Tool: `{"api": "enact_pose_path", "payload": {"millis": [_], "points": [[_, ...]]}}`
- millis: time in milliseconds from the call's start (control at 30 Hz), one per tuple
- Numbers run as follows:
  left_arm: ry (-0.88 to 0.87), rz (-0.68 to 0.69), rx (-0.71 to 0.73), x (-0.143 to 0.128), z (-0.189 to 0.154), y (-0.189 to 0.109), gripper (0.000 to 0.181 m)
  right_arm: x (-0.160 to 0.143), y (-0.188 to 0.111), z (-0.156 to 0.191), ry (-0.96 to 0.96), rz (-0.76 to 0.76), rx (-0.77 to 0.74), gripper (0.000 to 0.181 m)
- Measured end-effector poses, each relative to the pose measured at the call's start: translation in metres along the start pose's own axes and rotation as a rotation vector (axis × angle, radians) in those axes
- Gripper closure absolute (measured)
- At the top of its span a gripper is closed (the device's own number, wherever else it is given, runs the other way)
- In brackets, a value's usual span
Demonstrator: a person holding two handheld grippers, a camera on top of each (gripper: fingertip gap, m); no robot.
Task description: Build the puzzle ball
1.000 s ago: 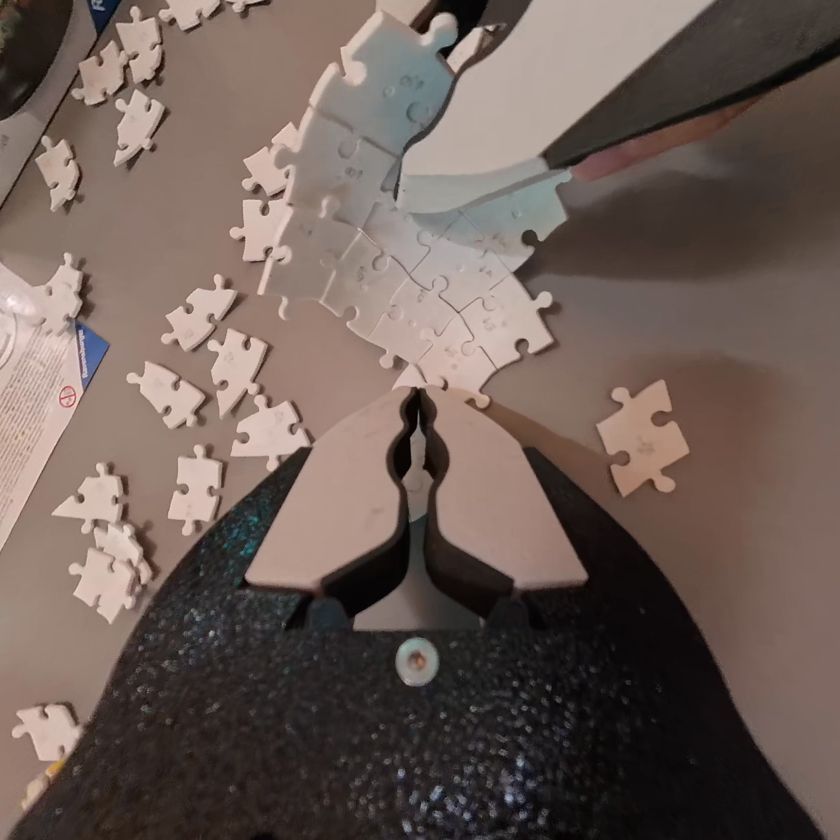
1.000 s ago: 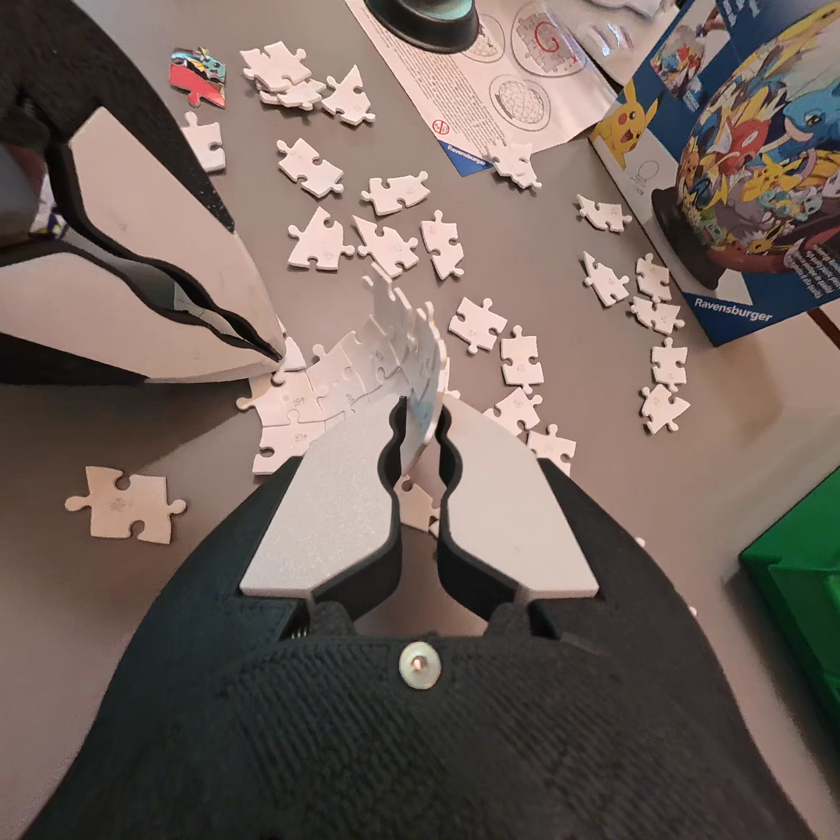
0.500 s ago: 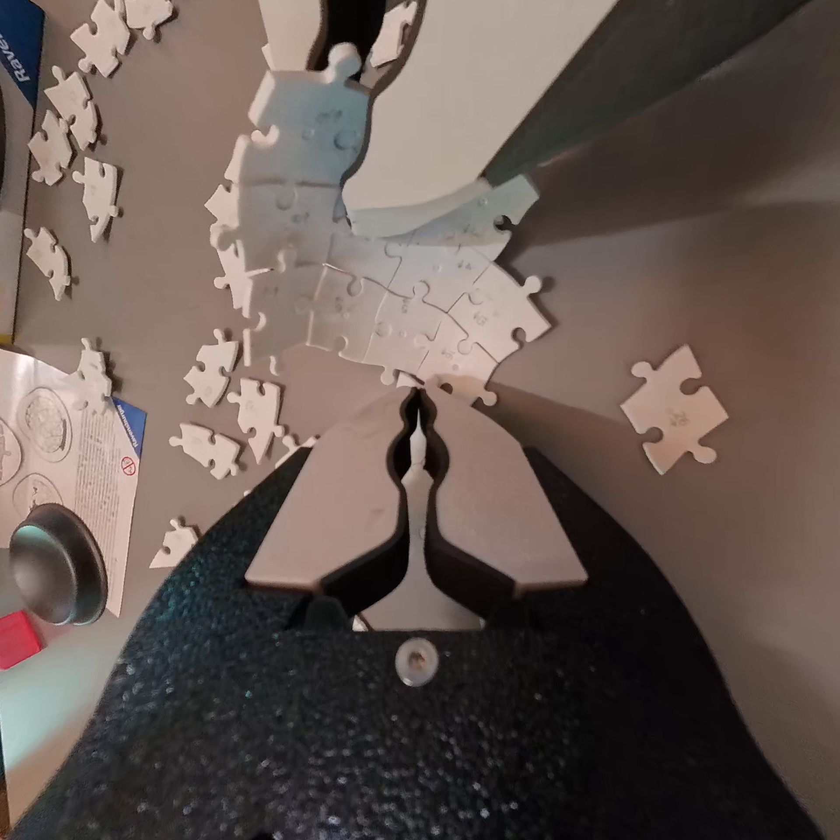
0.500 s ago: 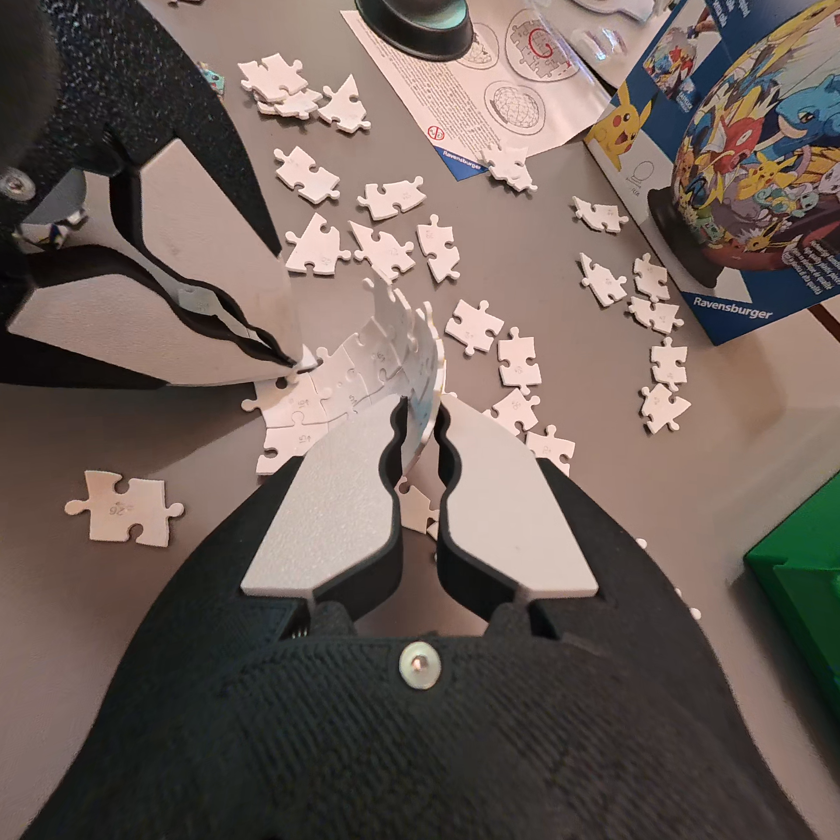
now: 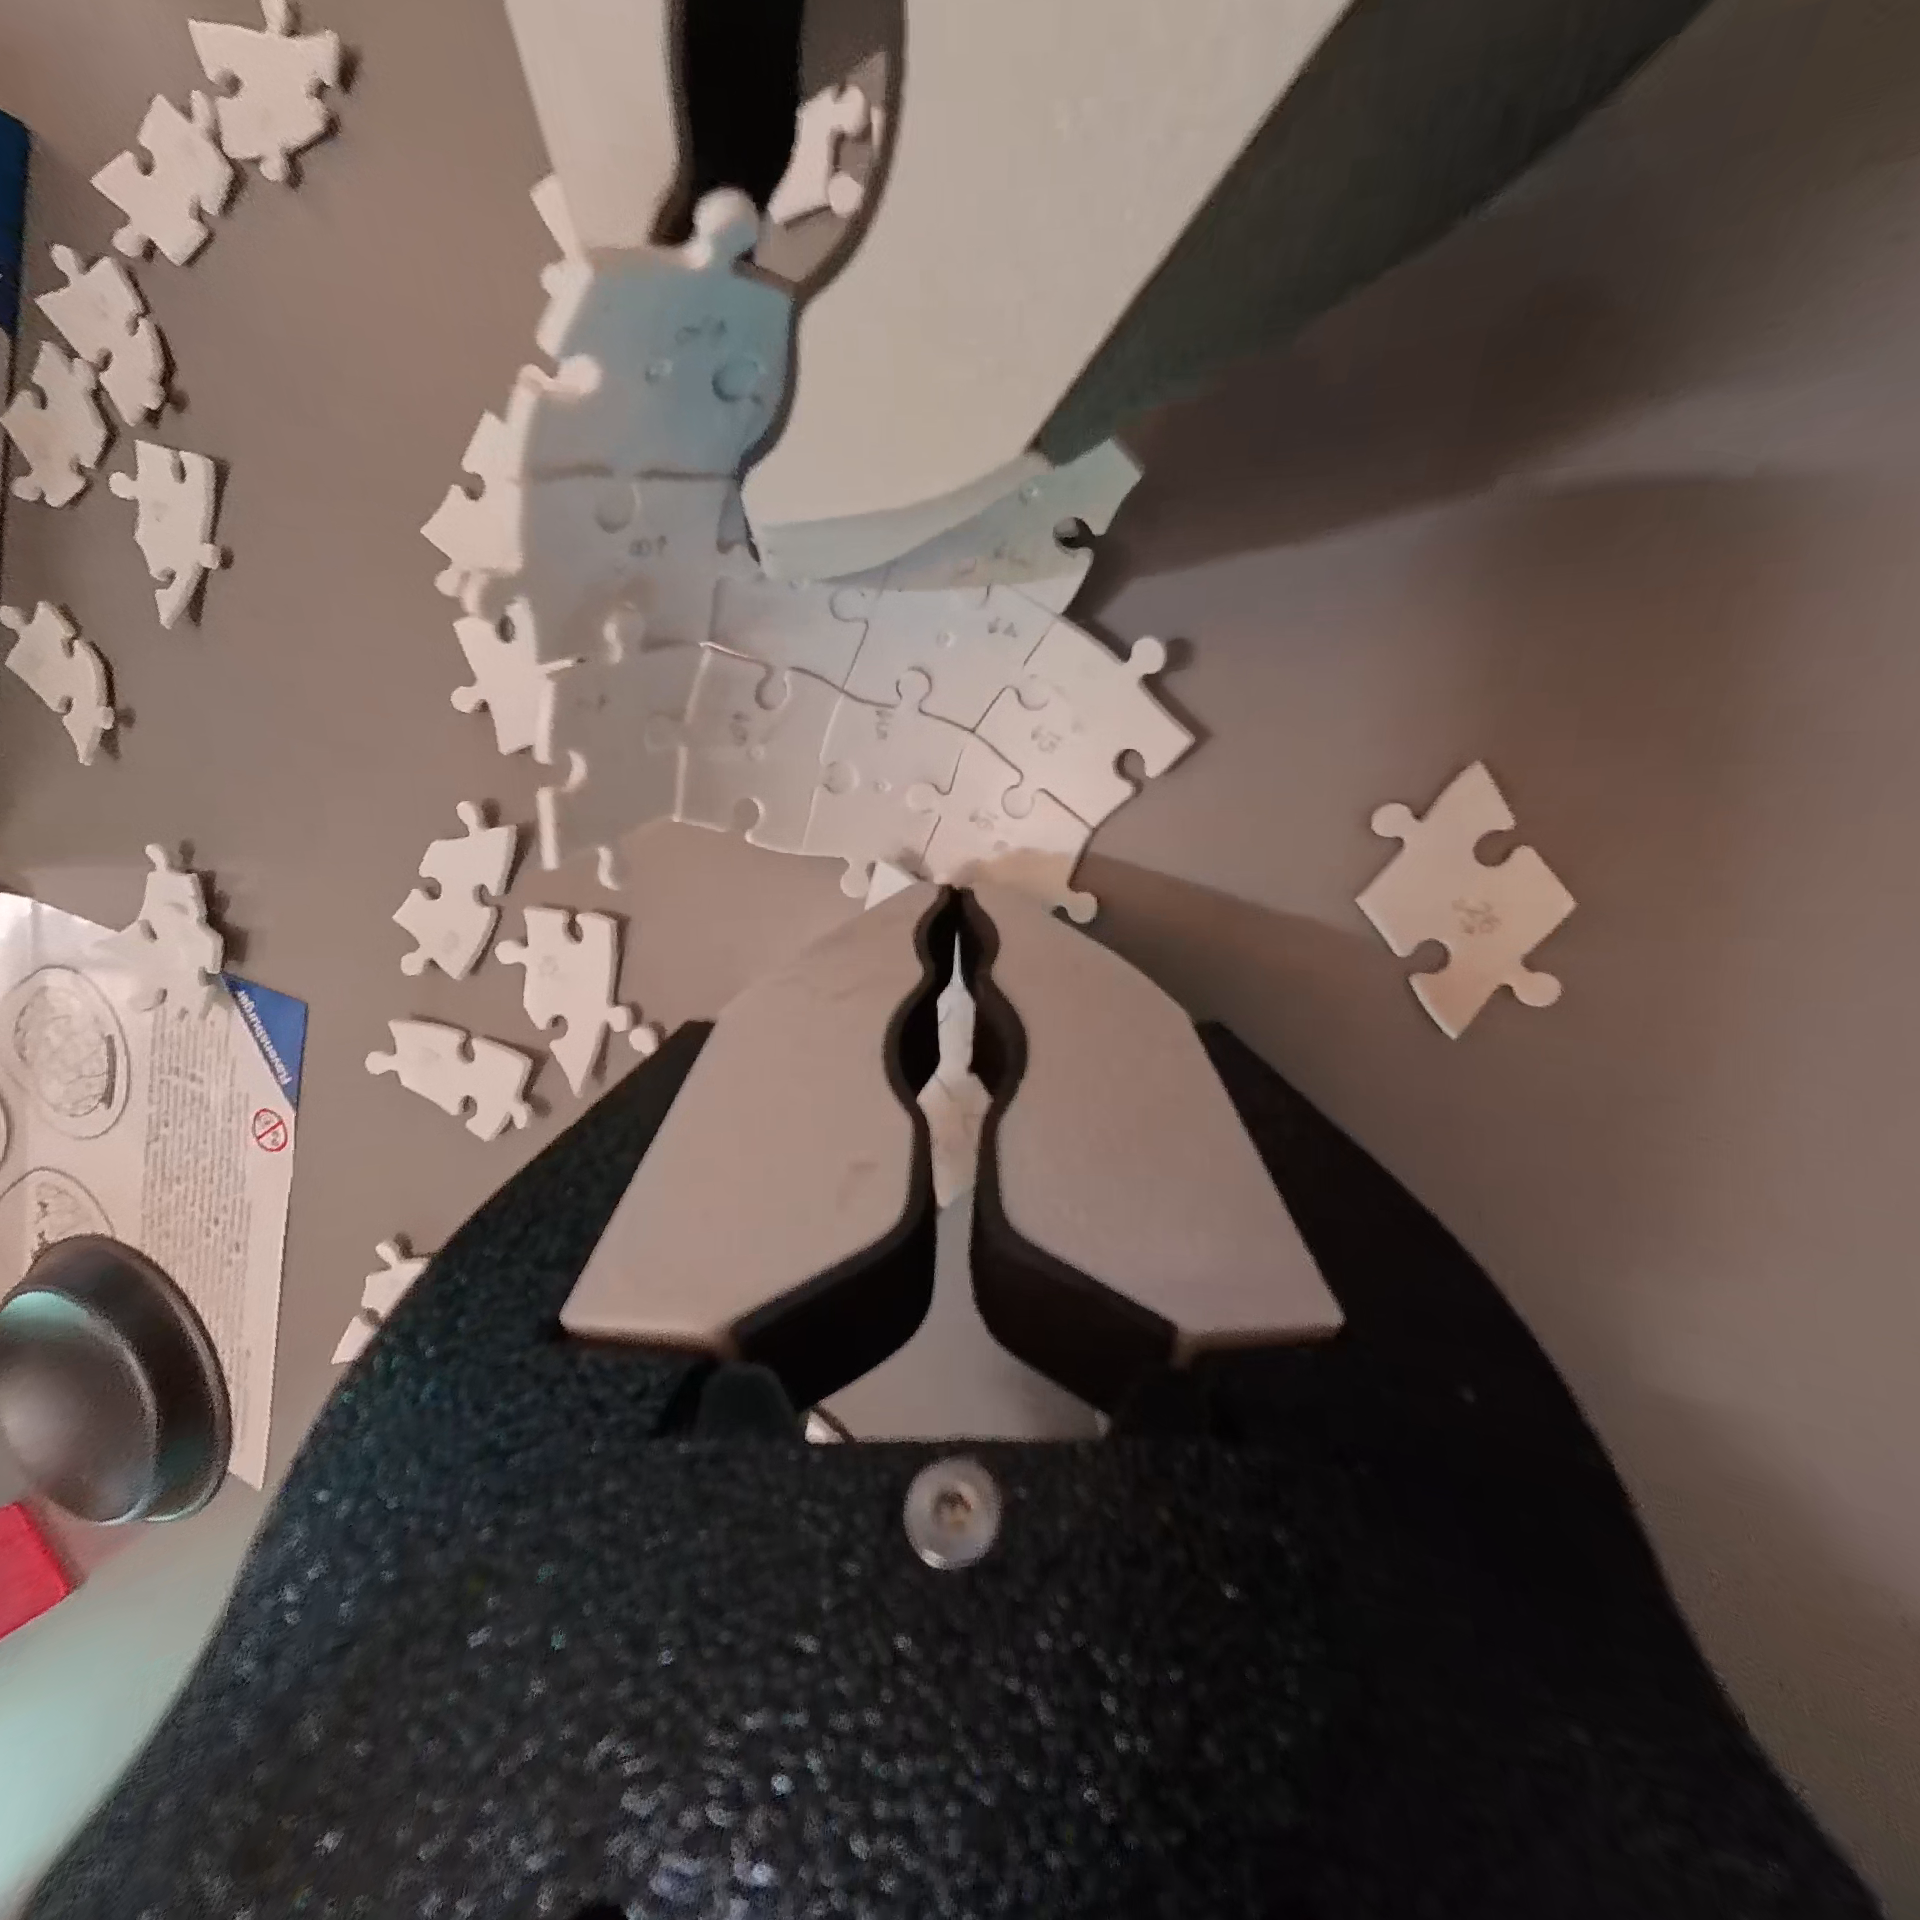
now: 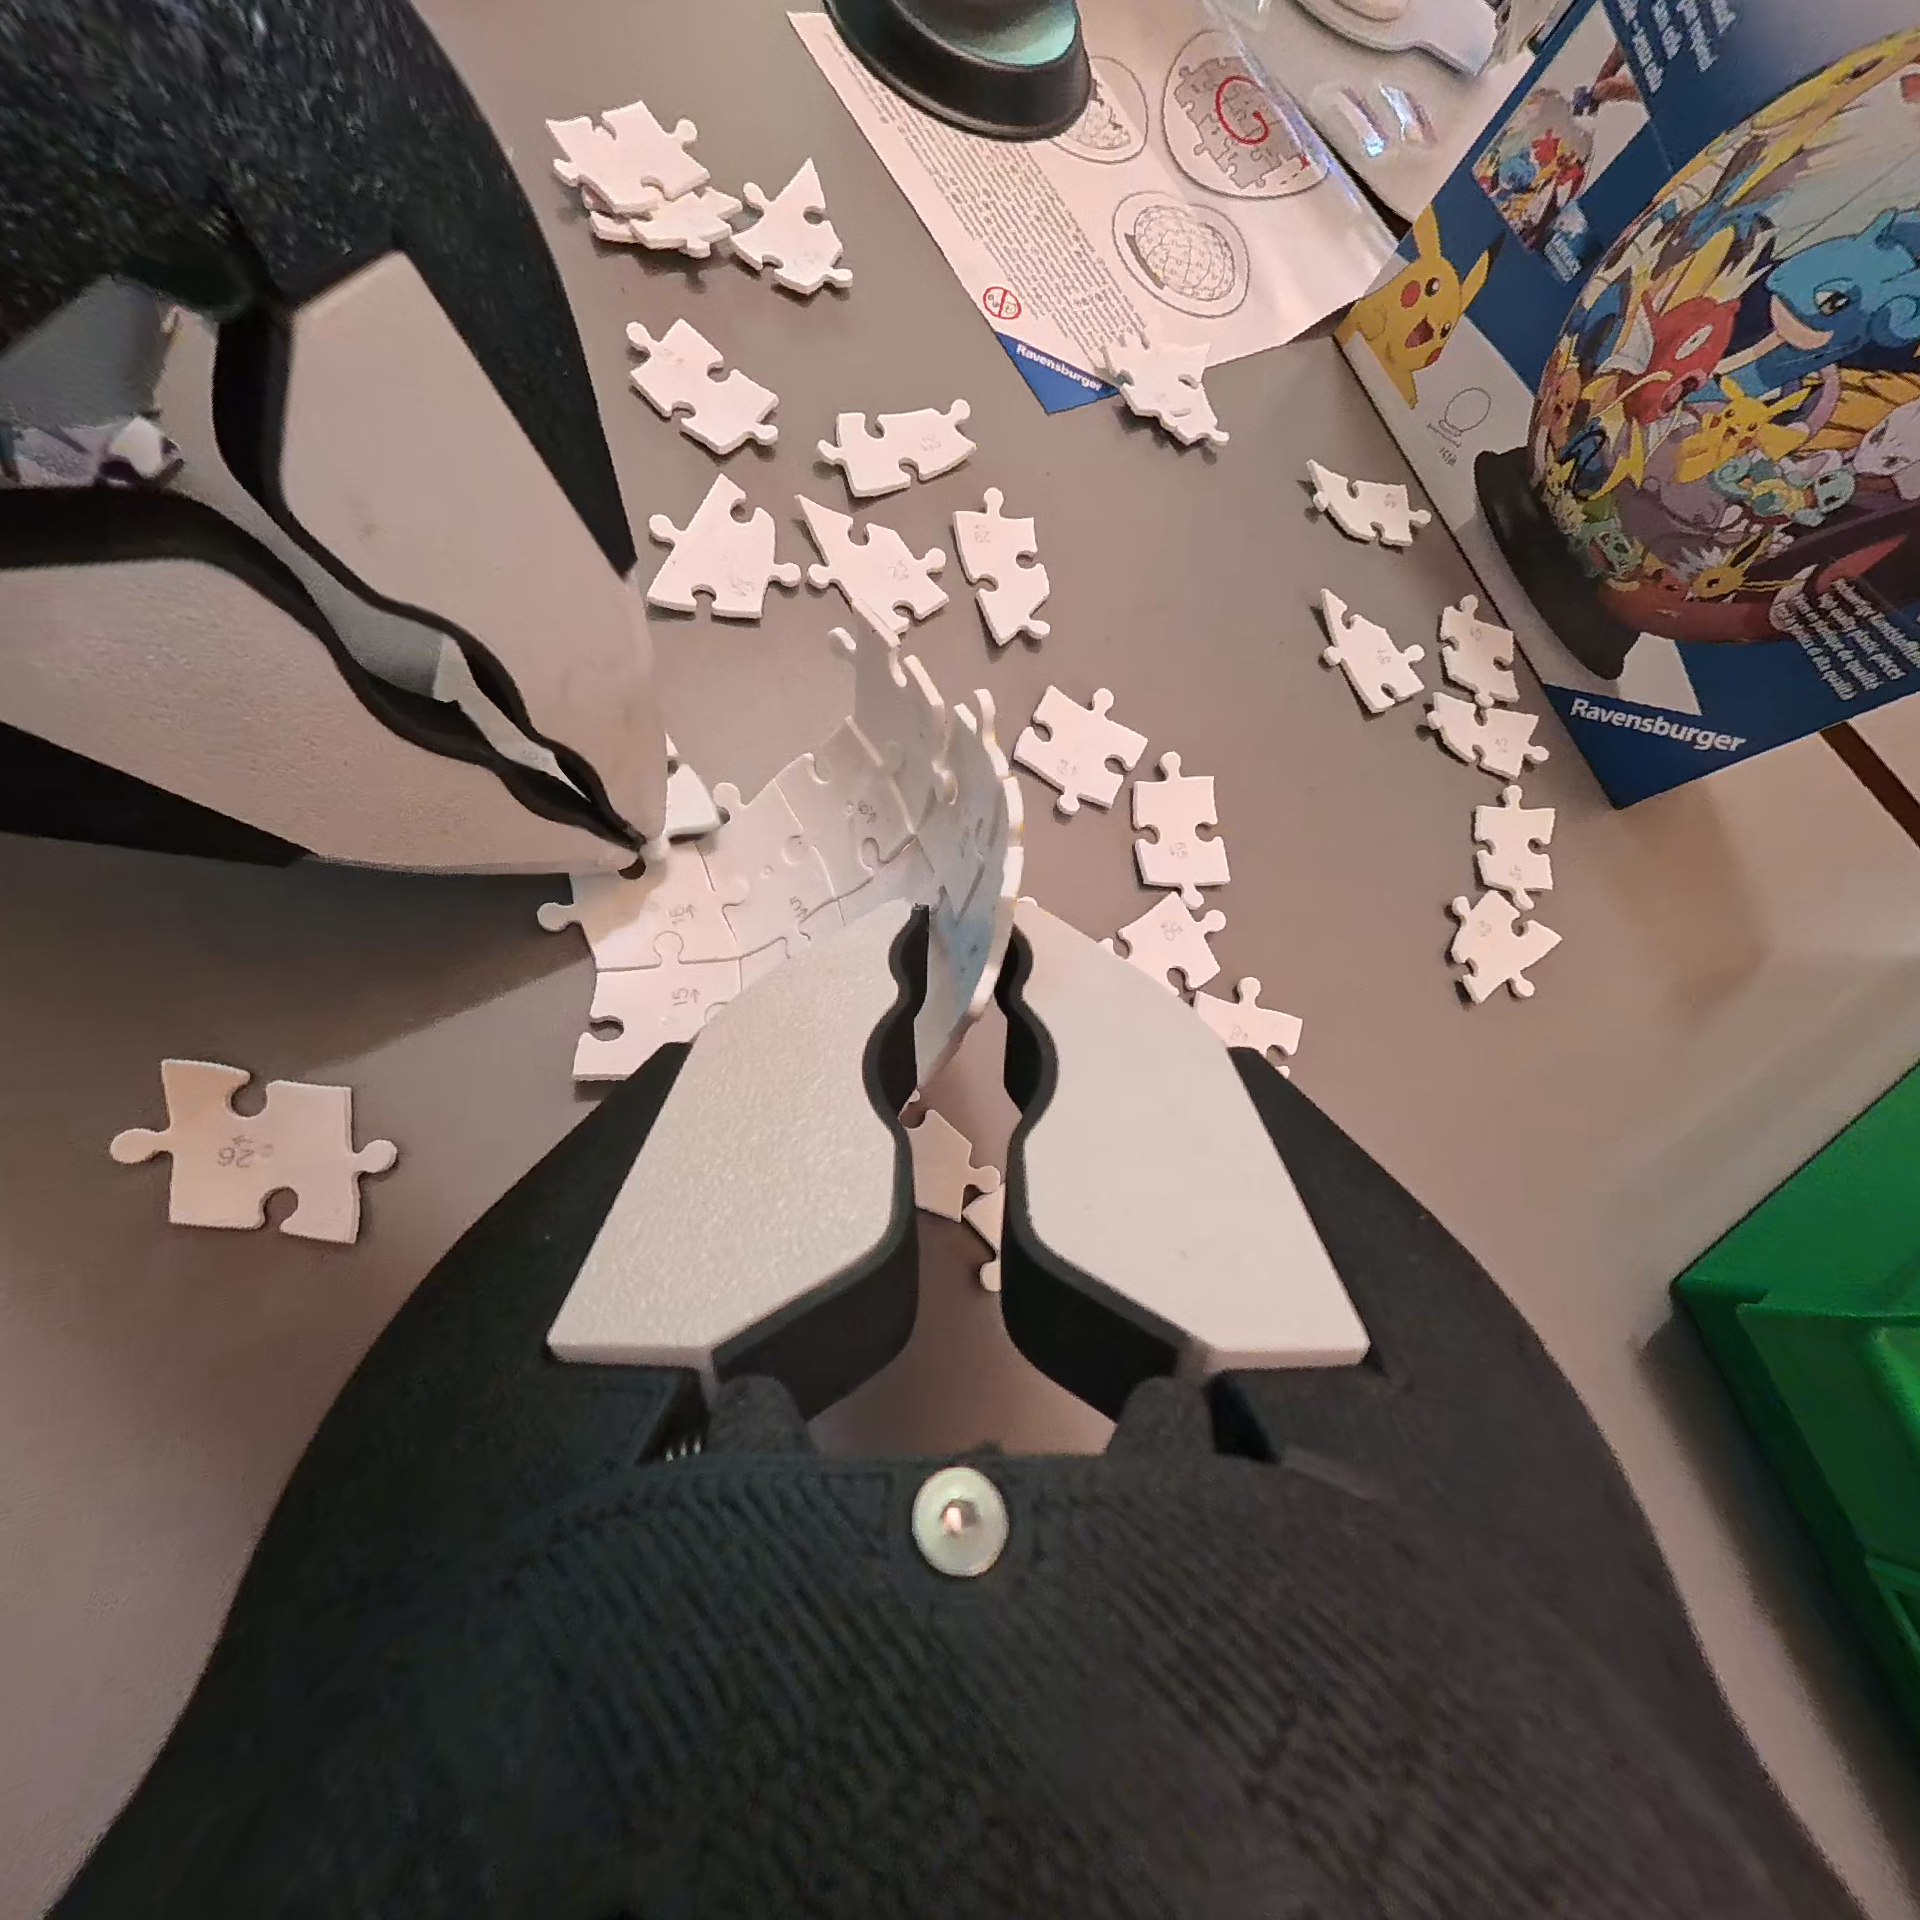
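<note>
The curved assembled section (image 5: 883, 717) of white puzzle pieces stands partly on edge on the grey table; it also shows in the right wrist view (image 6: 821, 831). My right gripper (image 6: 961, 920) is shut on the section's raised rim and shows at the top of the left wrist view (image 5: 758, 457). My left gripper (image 5: 956, 904) is shut on a white puzzle piece (image 5: 951, 1127) between its fingers. Its tips touch the section's low edge, as the right wrist view (image 6: 634, 847) also shows. One loose piece (image 5: 1465, 899) lies apart to the side.
Several loose white pieces (image 6: 894, 561) lie scattered beyond the section. The puzzle box (image 6: 1662, 416) stands at the far right, with an instruction sheet (image 6: 1091, 208) and a dark stand (image 6: 966, 52) behind. A green bin (image 6: 1829, 1351) is at the right edge. The left gripper's tips are roughly 7 centimeters from the right gripper's.
My left gripper has swung round while its tips stayed at the section's low edge. My right gripper holds the section still.
</note>
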State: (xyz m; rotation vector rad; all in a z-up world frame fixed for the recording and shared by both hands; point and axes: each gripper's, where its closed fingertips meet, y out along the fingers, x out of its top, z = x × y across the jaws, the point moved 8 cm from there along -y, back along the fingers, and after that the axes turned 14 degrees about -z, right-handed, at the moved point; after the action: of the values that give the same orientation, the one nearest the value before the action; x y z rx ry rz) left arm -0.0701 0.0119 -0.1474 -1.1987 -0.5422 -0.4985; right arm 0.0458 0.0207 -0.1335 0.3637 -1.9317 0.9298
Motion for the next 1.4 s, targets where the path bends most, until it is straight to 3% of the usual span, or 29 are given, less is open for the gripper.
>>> {"api": "enact_pose_path", "payload": {"millis": [33,133,700,1133,1400], "points": [[-0.013,-0.019,0.01,0.001,0.001,-0.002,0.181,0.0,0.0,0.0,0.002,0.0,0.0,0.169],[-0.061,-0.062,0.03,0.002,0.003,-0.005,0.181,-0.001,0.0,0.0,0.008,0.0,0.001,0.169],[-0.081,0.016,0.153,-0.011,0.001,0.005,0.181,0.0,0.0,0.0,0.011,0.006,0.001,0.169],[-0.448,0.031,0.374,-0.008,-0.01,0.007,0.181,0.001,-0.001,0.001,0.094,0.034,-0.045,0.17],[-0.262,0.092,0.391,0.0,-0.019,0.011,0.181,0.003,-0.002,0.001,0.105,0.021,-0.037,0.172]]}}
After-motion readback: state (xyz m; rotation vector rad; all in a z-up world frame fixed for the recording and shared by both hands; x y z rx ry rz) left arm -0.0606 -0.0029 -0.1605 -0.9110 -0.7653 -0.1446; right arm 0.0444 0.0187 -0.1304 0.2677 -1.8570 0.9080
